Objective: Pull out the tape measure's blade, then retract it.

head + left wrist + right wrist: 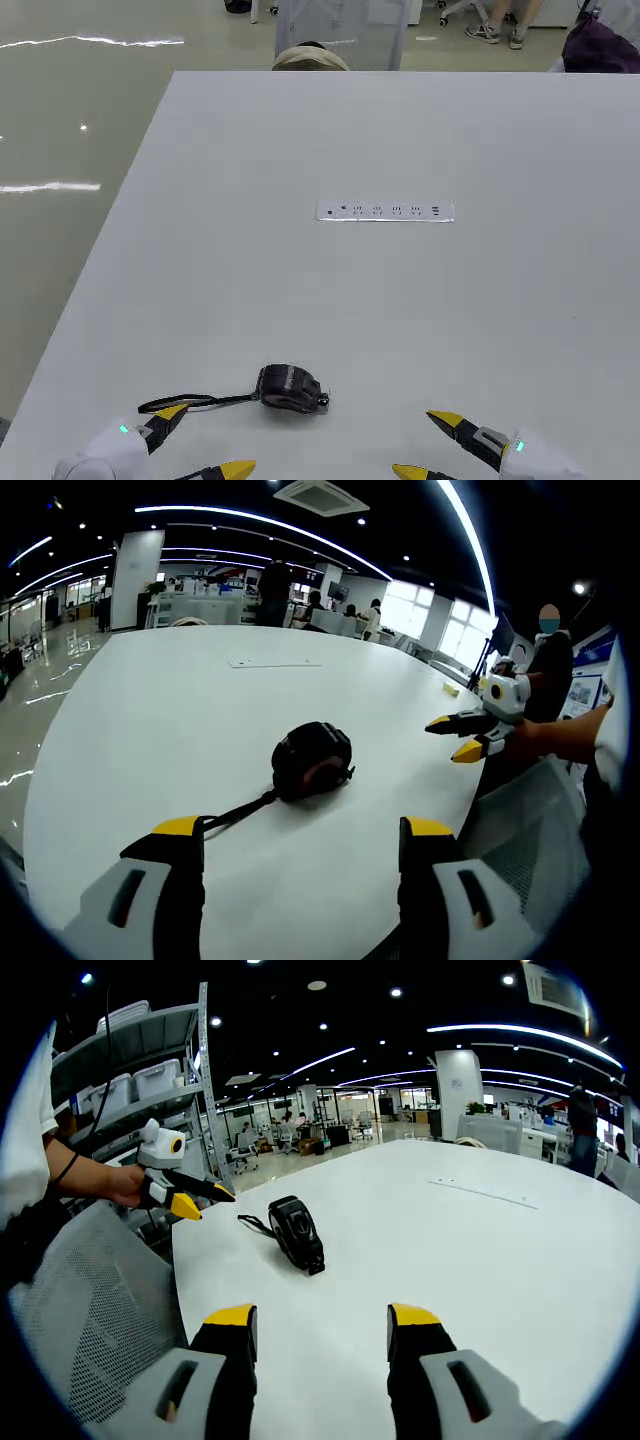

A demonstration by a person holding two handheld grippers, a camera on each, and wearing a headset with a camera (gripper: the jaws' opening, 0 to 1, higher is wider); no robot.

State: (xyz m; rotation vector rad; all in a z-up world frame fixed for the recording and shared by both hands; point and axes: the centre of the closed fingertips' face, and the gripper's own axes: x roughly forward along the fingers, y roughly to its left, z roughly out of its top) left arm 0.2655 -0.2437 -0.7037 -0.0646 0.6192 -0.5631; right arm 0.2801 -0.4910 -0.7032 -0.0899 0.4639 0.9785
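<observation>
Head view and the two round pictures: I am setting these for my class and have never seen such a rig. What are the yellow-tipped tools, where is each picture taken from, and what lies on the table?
There is no robot: a person works two hand-held two-jaw grippers. The head view comes from a headset camera looking down at the left gripper and right gripper. Each round picture comes from a camera riding on one gripper. On the white table lie a black tape measure with a strap, and farther off a power strip. Both grippers are open and hold nothing.
</observation>
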